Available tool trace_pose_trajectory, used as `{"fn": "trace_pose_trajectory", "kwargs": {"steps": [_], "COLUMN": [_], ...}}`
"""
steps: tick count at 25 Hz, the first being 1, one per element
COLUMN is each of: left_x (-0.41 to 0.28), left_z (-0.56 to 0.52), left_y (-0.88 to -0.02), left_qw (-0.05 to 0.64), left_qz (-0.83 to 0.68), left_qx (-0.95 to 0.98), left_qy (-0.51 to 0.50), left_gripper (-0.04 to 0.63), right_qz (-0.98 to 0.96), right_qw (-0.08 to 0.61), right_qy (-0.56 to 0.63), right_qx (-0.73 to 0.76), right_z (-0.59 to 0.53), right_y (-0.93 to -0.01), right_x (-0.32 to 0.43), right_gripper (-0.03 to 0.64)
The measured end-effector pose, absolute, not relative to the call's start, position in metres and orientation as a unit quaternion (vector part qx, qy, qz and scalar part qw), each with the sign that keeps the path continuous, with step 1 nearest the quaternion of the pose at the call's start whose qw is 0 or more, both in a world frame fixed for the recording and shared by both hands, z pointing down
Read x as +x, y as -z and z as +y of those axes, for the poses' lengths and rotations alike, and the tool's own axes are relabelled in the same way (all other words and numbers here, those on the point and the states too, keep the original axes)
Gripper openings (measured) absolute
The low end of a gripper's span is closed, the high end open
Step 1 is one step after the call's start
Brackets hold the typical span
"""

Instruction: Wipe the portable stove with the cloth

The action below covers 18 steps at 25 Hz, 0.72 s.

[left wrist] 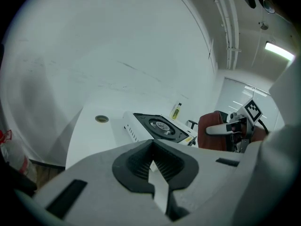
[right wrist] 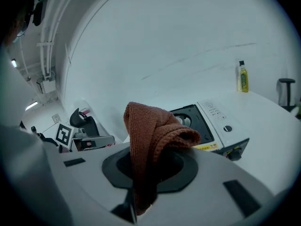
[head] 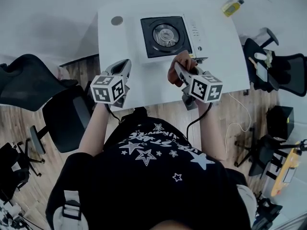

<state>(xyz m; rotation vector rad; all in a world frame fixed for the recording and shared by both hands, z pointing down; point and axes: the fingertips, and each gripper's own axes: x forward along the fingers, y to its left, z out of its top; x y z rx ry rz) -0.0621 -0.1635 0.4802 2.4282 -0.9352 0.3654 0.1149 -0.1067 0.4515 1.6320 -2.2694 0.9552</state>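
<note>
My right gripper (right wrist: pixel 141 178) clamps rust-brown knitted cloth (right wrist: pixel 151 135); left gripper (left wrist: pixel 154 164) jaws together, empty; white, black-topped portable stove (head: pixel 165 35) at 12 o'clock.

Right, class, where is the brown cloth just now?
The cloth is clamped in the right gripper, centre-right in the head view, by the near edge of the portable stove.
</note>
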Motion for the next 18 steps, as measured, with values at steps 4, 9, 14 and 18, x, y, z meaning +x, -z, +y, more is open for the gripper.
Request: {"fn": "trace_pose_trajectory", "kwargs": {"steps": [4, 9, 14, 18], "left_x": [-0.070, -0.068, -0.065, -0.061], "left_z": [-0.194, -0.217, -0.230, -0.241], "left_y": [-0.479, -0.487, -0.490, -0.489], "left_qw": [0.260, 0.275, 0.276, 0.273], "left_qz": [-0.352, -0.358, -0.379, -0.406], "left_qx": [0.890, 0.883, 0.873, 0.861], "left_qy": [-0.127, -0.128, -0.135, -0.139], "left_gripper": [0.005, 0.005, 0.005, 0.005], "right_qz": [-0.771, -0.788, -0.816, -0.848], "right_qw": [0.106, 0.122, 0.126, 0.137], "right_qy": [-0.313, -0.304, -0.292, -0.281], "right_qx": [0.545, 0.521, 0.482, 0.429], "right_z": [-0.142, -0.176, -0.214, -0.243], "right_y": [-0.445, -0.440, -0.433, -0.430], "right_x": [0.108, 0.099, 0.088, 0.074], "right_gripper": [0.066, 0.067, 0.067, 0.067]}}
